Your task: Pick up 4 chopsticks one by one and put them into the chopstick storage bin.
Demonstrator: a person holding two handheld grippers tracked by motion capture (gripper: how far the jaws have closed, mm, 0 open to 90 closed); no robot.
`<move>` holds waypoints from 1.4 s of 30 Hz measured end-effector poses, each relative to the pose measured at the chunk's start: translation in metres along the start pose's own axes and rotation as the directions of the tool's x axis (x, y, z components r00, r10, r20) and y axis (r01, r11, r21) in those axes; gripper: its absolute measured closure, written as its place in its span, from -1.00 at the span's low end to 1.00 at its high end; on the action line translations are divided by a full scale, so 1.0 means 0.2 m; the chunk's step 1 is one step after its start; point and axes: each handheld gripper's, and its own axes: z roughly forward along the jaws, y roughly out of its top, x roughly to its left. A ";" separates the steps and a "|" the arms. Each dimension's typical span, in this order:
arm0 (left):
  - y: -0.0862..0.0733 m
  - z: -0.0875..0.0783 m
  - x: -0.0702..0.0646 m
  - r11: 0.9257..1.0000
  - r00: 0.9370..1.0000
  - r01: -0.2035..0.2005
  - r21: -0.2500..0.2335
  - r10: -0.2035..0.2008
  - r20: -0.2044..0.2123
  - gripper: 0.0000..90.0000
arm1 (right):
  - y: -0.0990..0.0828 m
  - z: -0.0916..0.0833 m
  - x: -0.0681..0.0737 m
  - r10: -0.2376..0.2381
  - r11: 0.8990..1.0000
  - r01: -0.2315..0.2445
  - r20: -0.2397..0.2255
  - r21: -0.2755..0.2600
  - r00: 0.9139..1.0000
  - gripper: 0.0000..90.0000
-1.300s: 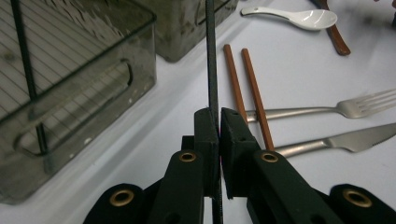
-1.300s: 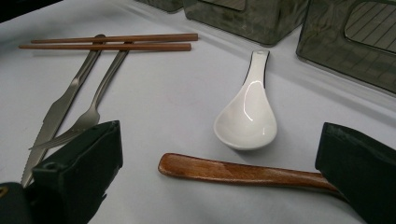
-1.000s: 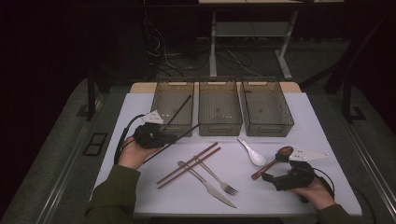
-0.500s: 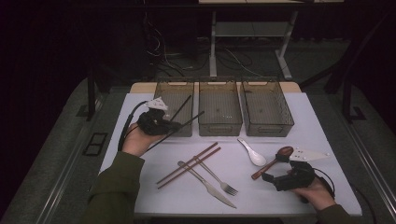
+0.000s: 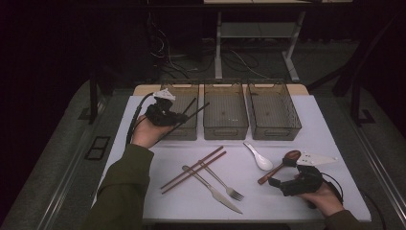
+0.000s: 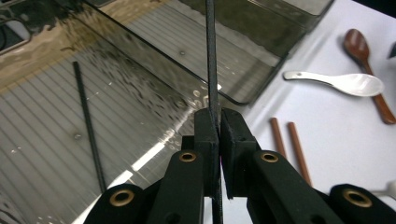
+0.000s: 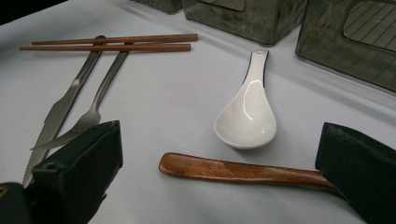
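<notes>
Your left hand-held gripper [image 5: 181, 117] clamped a black chopstick [image 5: 195, 113], its long axis pointing ahead over the leftmost bin [image 5: 179, 91] below.

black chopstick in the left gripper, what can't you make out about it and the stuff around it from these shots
- Black chopstick, left gripper view: the top edge cuts off its far end, and the left gripper covers the clamped part.
- Wooden spoon, right gripper view: a black jaw of the right gripper hides one end.
- Second black chopstick in the left bin: high view too dark to show how it rests.
</notes>
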 end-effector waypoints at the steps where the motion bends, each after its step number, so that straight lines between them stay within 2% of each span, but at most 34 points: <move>1: 0.00 0.01 0.01 1.000 1.000 0.001 0.003 -0.001 -0.006 0.89 | 0.00 0.00 0.00 0.000 1.000 0.000 0.000 0.000 1.000 -0.99; 10: 0.05 0.08 0.09 0.999 0.998 0.036 0.010 -0.035 -0.048 0.89 | 0.00 0.00 0.00 0.002 1.000 -0.002 -0.001 0.001 1.000 -0.99; 16: 0.09 0.10 0.14 0.998 0.995 0.064 0.007 -0.063 -0.079 0.89 | 0.00 0.00 0.00 0.004 1.000 -0.004 -0.001 -0.002 1.000 -0.99; 20: 0.12 0.10 0.19 0.998 0.994 0.056 0.025 -0.054 -0.100 0.89 | 0.00 0.00 0.00 0.003 1.000 -0.003 -0.001 -0.002 1.000 -0.99; 24: 0.14 0.11 0.24 0.996 0.989 0.084 -0.010 -0.085 -0.121 0.89 | 0.00 -0.01 0.00 0.003 1.000 -0.003 0.002 -0.006 1.000 -0.99; 26: 0.15 0.10 0.28 0.997 0.987 0.078 -0.012 -0.079 -0.140 0.89 | 0.00 -0.01 0.00 0.003 1.000 -0.003 0.004 -0.008 1.000 -0.99; 29: 0.15 0.11 0.31 0.994 0.983 0.098 -0.047 -0.104 -0.150 0.88 | 0.00 -0.01 0.00 0.000 1.000 0.000 0.004 -0.007 1.000 -0.99; 34: 0.17 0.14 0.35 0.993 0.979 0.108 -0.042 -0.113 -0.171 0.89 | 0.00 -0.01 0.00 -0.003 1.000 0.003 0.002 -0.006 1.000 -0.99; 38: 0.16 0.18 0.38 0.989 0.973 0.140 -0.051 -0.147 -0.177 0.88 | 0.00 -0.01 0.00 -0.002 1.000 0.002 0.002 -0.006 1.000 -0.99; 39: 0.16 0.19 0.39 0.990 0.973 0.132 -0.040 -0.138 -0.186 0.89 | 0.00 -0.01 0.00 -0.002 1.000 0.002 0.002 -0.006 1.000 -0.99; 42: 0.14 0.22 0.41 0.987 0.968 0.157 -0.038 -0.161 -0.192 0.88 | 0.00 -0.01 0.00 -0.002 1.000 0.002 0.002 -0.007 1.000 -0.99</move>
